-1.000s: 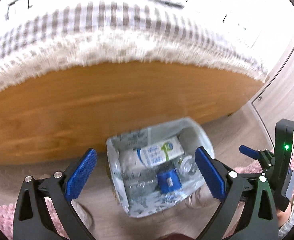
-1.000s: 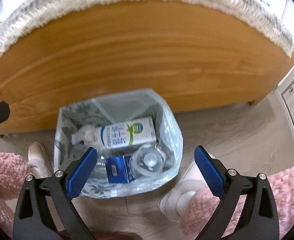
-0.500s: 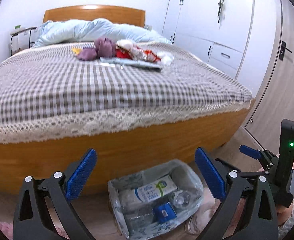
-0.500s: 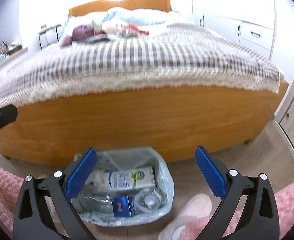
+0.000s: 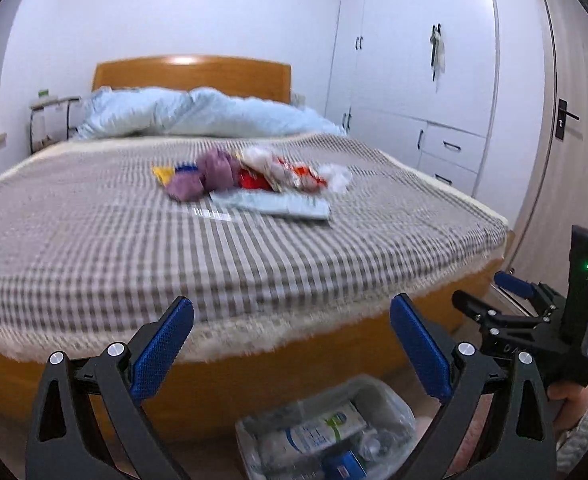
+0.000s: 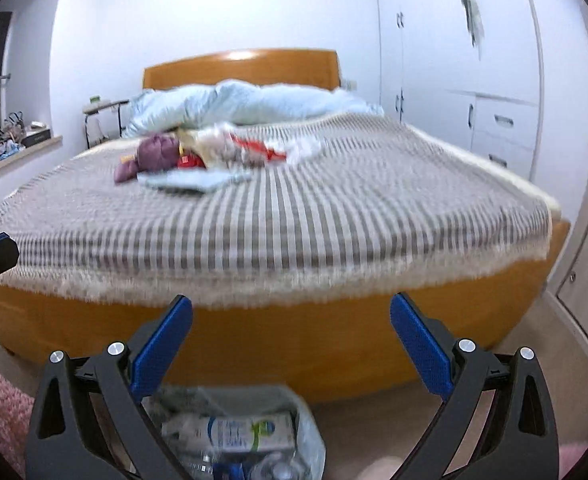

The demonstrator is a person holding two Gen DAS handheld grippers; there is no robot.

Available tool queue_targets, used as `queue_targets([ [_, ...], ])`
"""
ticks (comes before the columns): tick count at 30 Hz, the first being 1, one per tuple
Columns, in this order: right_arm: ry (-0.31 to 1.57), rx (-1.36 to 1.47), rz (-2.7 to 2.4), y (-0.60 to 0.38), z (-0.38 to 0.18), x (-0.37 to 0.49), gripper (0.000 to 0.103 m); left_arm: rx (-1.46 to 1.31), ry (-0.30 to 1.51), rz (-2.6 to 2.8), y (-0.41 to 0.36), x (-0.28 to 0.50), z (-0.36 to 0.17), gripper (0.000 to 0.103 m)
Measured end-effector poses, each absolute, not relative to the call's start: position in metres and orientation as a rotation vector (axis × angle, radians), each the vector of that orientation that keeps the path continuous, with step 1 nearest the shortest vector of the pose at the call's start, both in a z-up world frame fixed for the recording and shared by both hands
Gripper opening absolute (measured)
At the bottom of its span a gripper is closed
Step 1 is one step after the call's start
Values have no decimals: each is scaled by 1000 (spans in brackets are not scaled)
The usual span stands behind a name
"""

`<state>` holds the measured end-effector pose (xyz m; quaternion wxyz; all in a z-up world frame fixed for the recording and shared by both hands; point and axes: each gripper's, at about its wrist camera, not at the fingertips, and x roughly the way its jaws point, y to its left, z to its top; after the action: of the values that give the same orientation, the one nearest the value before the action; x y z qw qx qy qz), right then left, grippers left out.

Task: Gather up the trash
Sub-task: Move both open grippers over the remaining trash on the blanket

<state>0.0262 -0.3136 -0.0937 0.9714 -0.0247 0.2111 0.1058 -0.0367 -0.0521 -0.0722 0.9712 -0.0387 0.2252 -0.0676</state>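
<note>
Views have swung up from the trash bag on the floor to the bed, where wrappers, blurred but probably next, await my left claw and right claw, both wide and empty.

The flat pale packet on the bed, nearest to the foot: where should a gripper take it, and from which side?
Probably the near edge of the flat pale packet, approached low from the foot of the bed. It lies flat, so only an edge fits the jaws; purple bundles and wrappers crowd its far side.
</note>
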Motion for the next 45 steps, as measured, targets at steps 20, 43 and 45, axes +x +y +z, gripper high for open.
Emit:
queue_targets([
  [20,218,-48,253,-302,-20,96,95,-59,283,-61,-34,26,-12,95],
  [43,266,244,78,-311,-3,150,95,-113,218,15,-4,108,-3,95],
  [45,276,235,59,-308,-5,151,95,-151,222,4,-1,111,-5,95],
])
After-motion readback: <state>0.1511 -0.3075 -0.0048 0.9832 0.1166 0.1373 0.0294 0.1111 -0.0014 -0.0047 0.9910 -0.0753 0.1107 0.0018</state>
